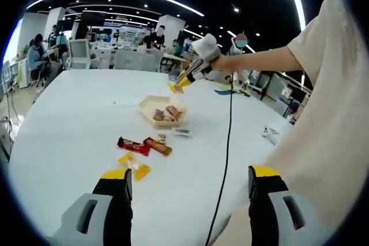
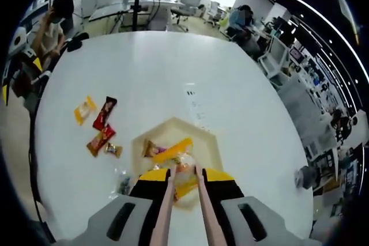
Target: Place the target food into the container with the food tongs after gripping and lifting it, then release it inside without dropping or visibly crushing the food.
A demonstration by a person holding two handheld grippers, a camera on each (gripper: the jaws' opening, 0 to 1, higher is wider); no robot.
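The right gripper point(image 2: 185, 172), with yellow-and-black jaws, clamps a pair of slim pale food tongs point(image 2: 183, 200), and the tongs in turn pinch a small clear-wrapped orange snack point(image 2: 184, 163) at their tips. Directly beneath those tips sits the beige hexagonal paper container point(image 2: 216, 142), already holding a long orange packet point(image 2: 173, 146) and a brown wrapped sweet point(image 2: 150, 149). So the target food hangs above the container's near half, not yet released.

To do this step well, I judge the tongs should drop until the snack is low inside the walls before the squeeze eases; letting go from height risks a bounce off the packets inside. The grip wants loosening gradually, since the wrapper looks soft and crushable.

To the left of the tongs, loose on the white counter point(image 2: 150, 73), lie a yellow packet point(image 2: 84, 109), two red bars point(image 2: 104, 113) and a small gold sweet point(image 2: 113, 150). The left gripper point(image 1: 189, 191) hangs with jaws spread wide, holding nothing.
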